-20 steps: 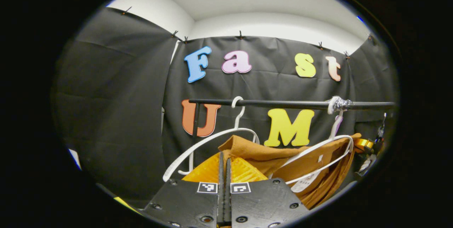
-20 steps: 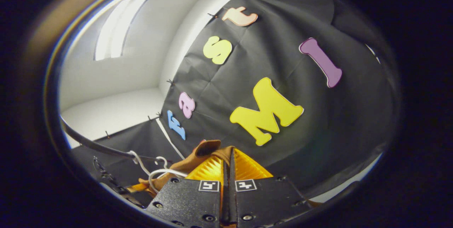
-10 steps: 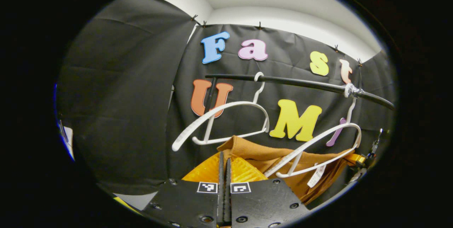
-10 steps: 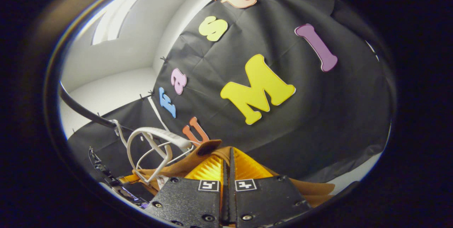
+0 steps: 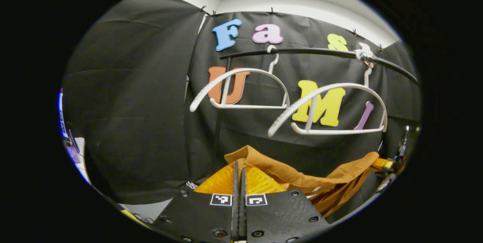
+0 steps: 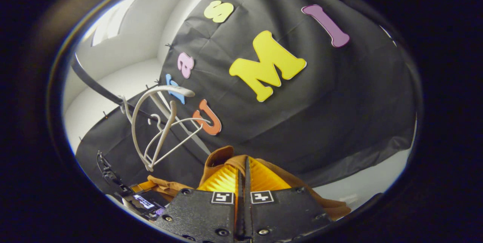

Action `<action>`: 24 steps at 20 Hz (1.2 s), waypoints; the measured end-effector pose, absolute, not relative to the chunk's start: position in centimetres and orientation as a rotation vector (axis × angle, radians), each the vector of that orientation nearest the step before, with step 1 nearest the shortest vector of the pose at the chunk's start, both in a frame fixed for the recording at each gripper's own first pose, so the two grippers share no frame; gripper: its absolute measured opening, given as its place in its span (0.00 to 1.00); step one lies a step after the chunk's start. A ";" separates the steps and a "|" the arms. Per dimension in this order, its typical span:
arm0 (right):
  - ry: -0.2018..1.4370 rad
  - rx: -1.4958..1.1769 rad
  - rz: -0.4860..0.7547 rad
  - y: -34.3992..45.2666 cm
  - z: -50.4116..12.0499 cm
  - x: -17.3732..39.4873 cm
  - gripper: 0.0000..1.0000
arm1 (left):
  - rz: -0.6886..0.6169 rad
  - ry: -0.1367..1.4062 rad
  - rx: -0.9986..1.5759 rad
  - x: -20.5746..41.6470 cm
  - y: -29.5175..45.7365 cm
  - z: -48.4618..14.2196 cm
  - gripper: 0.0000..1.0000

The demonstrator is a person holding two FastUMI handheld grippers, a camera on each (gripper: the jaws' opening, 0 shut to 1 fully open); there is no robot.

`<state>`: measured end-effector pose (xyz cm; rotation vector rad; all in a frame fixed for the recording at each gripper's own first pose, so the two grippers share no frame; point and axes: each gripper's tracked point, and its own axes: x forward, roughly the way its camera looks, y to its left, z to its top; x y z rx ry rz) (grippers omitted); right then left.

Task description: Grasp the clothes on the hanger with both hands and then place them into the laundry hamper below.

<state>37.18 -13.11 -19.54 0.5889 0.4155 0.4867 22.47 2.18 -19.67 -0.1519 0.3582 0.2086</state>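
Brown garment [image 5: 302, 177]: slung between left gripper [image 5: 238, 171] and right gripper [image 6: 245, 169], each clamped tight on a fold. Now off both white hangers [image 5: 328, 107], which hang bare above on the rail [image 5: 302, 51]; a second ago still draped there. Removal done; lowering remains. Hamper unseen; room below unobstructed.

It was a staged recording booth: black cloth walls [image 5: 132, 103], a rail [image 5: 309, 51] with bare hangers [image 5: 241, 88].
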 end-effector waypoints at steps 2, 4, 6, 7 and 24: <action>0.417 0.579 0.491 -12.7 -19.5 36.5 0.04 | 0.206 0.370 -0.136 21.5 1.6 -20.1 0.00; 0.414 0.561 0.503 -11.9 -18.7 35.6 0.03 | 0.190 0.377 -0.130 20.9 1.3 -19.6 0.00; 0.402 0.548 0.515 -10.9 -17.8 34.3 0.03 | 0.167 0.379 -0.124 20.4 0.8 -18.8 0.00; 0.391 0.549 0.523 -10.2 -17.0 33.6 0.03 | 0.144 0.375 -0.127 20.4 0.4 -18.3 0.00; 0.564 0.496 0.639 4.8 -20.4 20.5 0.03 | -0.262 0.446 -0.219 16.6 -11.2 -21.7 0.05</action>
